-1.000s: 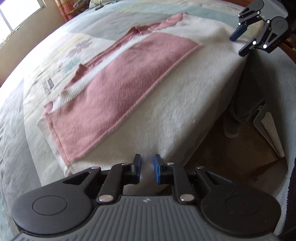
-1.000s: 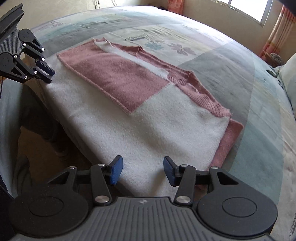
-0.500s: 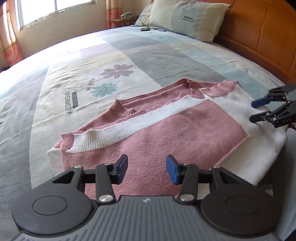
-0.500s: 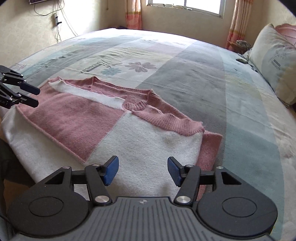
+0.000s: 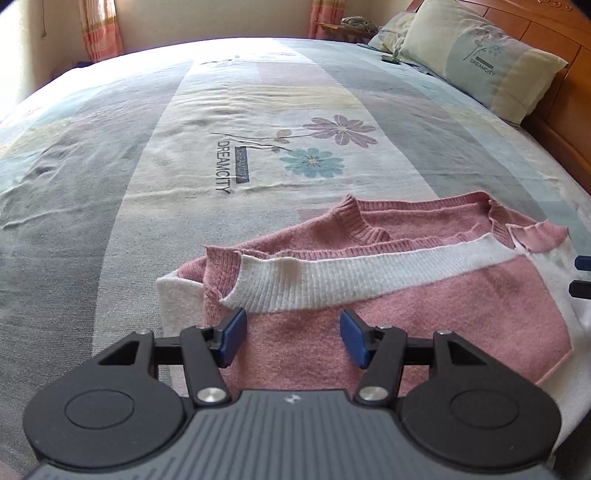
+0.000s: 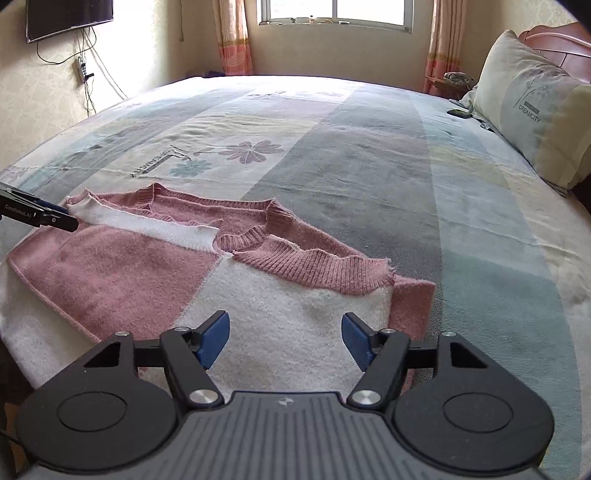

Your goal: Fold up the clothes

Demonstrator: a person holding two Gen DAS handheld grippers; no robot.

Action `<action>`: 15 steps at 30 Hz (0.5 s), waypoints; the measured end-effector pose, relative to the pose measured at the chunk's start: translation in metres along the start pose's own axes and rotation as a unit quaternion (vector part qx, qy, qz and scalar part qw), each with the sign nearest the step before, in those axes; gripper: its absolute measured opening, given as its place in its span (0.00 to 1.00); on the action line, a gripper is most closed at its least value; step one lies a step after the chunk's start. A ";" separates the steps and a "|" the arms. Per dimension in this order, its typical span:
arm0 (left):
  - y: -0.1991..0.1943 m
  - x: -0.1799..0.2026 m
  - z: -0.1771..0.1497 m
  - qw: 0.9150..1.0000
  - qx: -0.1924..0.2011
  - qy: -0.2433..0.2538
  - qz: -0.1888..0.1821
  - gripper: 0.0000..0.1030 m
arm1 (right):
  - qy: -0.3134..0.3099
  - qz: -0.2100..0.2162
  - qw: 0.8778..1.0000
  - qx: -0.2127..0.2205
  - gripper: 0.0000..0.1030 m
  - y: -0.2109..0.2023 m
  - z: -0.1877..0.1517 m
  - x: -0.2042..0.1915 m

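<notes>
Left wrist view shows my left gripper (image 5: 290,339) opening with nothing in it, just over the near edge of the pink and white sweater (image 5: 369,295), which stretches sideways on the bed (image 5: 147,184), its white band just ahead.

A wide bed (image 6: 369,166) with a striped, flower-printed cover fills the room. Daylight pours through the window (image 6: 334,13) between orange curtains (image 6: 231,37). A pillow (image 6: 532,110) leans on the wooden headboard (image 5: 554,44); a television (image 6: 68,14) hangs on the wall.
</notes>
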State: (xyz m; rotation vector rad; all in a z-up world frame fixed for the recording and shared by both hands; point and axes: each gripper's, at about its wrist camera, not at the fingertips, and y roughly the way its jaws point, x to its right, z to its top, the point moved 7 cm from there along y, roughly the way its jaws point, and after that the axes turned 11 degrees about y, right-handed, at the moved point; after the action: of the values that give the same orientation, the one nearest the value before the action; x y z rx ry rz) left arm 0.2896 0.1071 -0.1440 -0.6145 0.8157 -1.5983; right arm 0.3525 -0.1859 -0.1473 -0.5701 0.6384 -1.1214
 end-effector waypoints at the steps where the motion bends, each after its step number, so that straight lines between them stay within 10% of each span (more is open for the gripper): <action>1: 0.001 0.000 0.001 1.000 0.003 0.001 0.000 0.58 | 0.008 -0.005 1.000 -0.004 0.70 0.006 -0.001 0.003; 15: -0.005 0.025 0.027 0.999 0.017 0.047 0.007 0.59 | 0.066 -0.021 0.997 0.026 0.72 0.006 0.015 0.020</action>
State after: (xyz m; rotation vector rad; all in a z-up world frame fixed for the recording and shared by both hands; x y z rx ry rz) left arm 0.3022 0.0781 -0.1246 -0.5112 0.8595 -1.6342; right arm 0.3727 -0.2015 -0.1446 -0.4694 0.7107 -1.2190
